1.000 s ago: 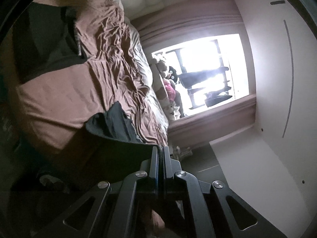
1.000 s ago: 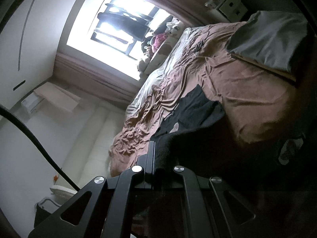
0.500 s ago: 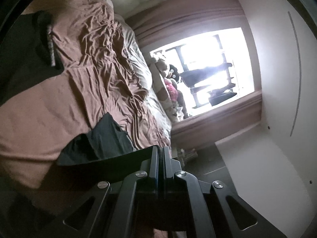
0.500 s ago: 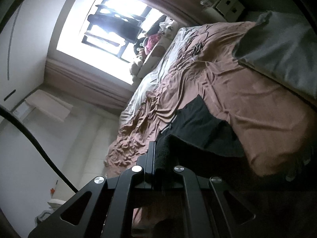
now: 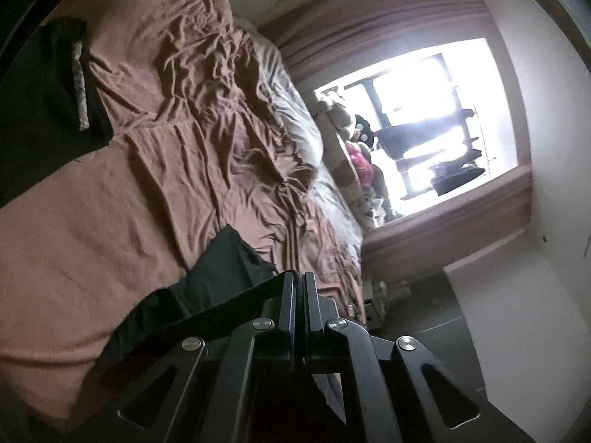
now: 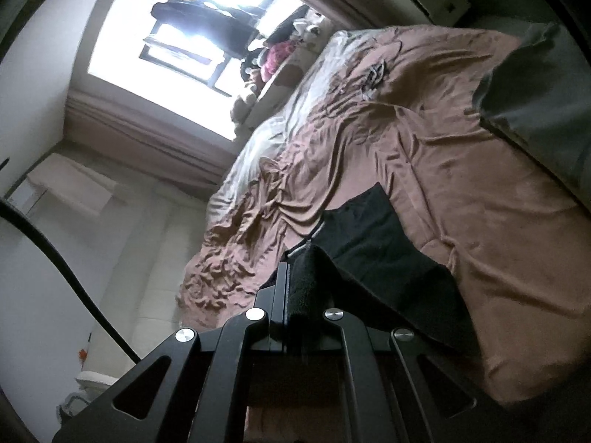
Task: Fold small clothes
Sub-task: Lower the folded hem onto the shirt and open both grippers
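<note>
Both grippers, left (image 5: 302, 277) and right (image 6: 295, 269), fingers clamped on black garment (image 6: 373, 243); no legible writing.

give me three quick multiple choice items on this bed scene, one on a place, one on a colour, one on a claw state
1. Where does the free end of the black garment lie?
A. on the brown bedsheet
B. on the windowsill
C. on the floor

2. What colour is the garment in the claws?
A. white
B. black
C. pink

3. How does the left claw stand?
A. wide open and empty
B. shut on an edge of the garment
C. shut on a pillow

Answers: 1 A, its far end spreads flat on the sheet. 2 B, the cloth is black in both views. 3 B, its jaws are together with black fabric pinched at the tips; the right claw grips it likewise.
</note>
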{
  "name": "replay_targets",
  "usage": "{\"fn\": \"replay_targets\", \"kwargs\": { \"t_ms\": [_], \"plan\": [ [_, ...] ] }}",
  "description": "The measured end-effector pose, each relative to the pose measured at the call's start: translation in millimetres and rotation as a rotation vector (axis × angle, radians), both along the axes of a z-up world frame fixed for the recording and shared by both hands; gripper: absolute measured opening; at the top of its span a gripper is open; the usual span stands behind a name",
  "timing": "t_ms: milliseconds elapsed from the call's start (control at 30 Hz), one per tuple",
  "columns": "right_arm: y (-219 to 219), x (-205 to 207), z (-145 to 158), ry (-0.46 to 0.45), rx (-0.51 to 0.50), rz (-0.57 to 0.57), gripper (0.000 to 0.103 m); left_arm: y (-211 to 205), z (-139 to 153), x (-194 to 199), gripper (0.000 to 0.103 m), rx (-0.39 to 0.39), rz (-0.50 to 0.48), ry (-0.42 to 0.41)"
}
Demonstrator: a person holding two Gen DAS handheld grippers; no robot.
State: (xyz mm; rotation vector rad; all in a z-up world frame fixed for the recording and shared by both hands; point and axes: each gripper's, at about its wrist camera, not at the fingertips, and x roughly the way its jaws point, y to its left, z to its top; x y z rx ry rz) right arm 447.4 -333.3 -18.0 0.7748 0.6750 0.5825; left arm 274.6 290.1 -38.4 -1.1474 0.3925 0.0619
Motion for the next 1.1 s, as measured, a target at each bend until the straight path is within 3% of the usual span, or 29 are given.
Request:
{"fn": "replay_targets", "kwargs": {
  "t_ms": [233, 600, 800, 1100],
  "plan": [
    [23, 57, -2, 0.065, -0.037, -0.019, 0.001, 14, -34, 51, 0.002, 0.005, 0.011, 0.101],
    [60, 140, -41, 0.177, -0.101, -0.024, 0.001, 30, -103, 119, 0.002, 0.055, -0.017, 0.282],
    [74, 171, -61, 0.219, -0.148, -0.048, 0.001, 38, -137, 151, 0.002, 0.057, -0.04, 0.349],
    [90, 187, -80, 0.262, -0.223, -0.061, 0.002, 46, -161, 175, 0.007, 0.072, -0.09, 0.435]
  ]
}}
